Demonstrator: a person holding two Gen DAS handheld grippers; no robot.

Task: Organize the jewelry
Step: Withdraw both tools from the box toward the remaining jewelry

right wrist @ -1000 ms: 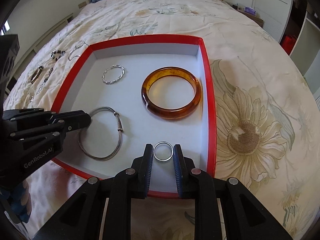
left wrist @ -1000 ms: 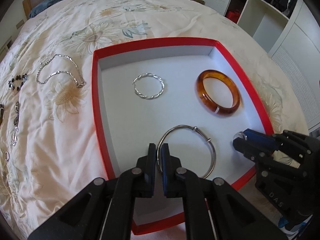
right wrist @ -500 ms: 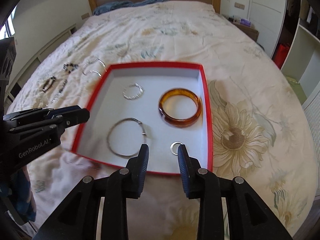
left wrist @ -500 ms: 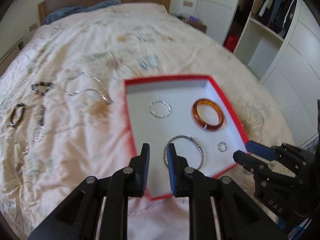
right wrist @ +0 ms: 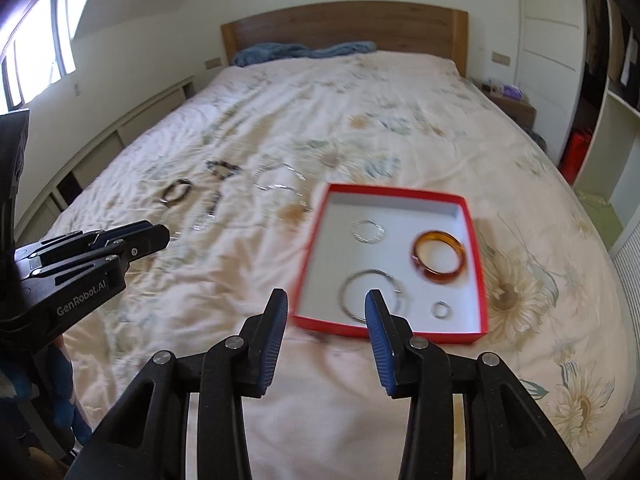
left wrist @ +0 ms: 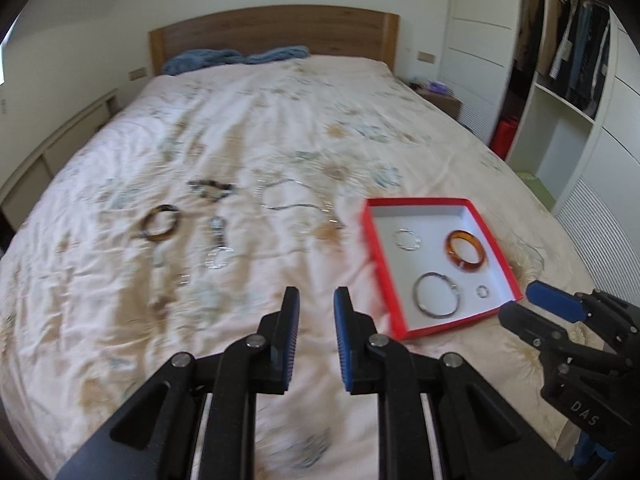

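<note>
A red box (left wrist: 502,256) (right wrist: 478,264) with a white floor lies on the bed. In it are an amber bangle (left wrist: 465,255) (right wrist: 438,262), a twisted silver ring bracelet (left wrist: 407,239) (right wrist: 368,231), a silver bangle (left wrist: 437,300) (right wrist: 352,296) and a small ring (left wrist: 482,291) (right wrist: 441,309). Loose jewelry lies left of the box: a silver chain (left wrist: 294,198) (right wrist: 282,182), a dark beaded bracelet (left wrist: 211,189), a dark bangle (left wrist: 161,222) (right wrist: 176,192) and a watch (left wrist: 218,242). My left gripper (left wrist: 316,304) is open and empty, raised above the quilt. My right gripper (right wrist: 326,306) is open and empty, near the box's front edge.
The bed has a floral quilt (left wrist: 260,128), a wooden headboard (left wrist: 272,36) and blue fabric (left wrist: 236,56) at the head. A white wardrobe with open shelves (left wrist: 560,92) stands to the right, a low cabinet (right wrist: 132,120) to the left.
Both grippers have opened and pulled back and up from the box. The silver bangle and the small ring now lie released in the box.
</note>
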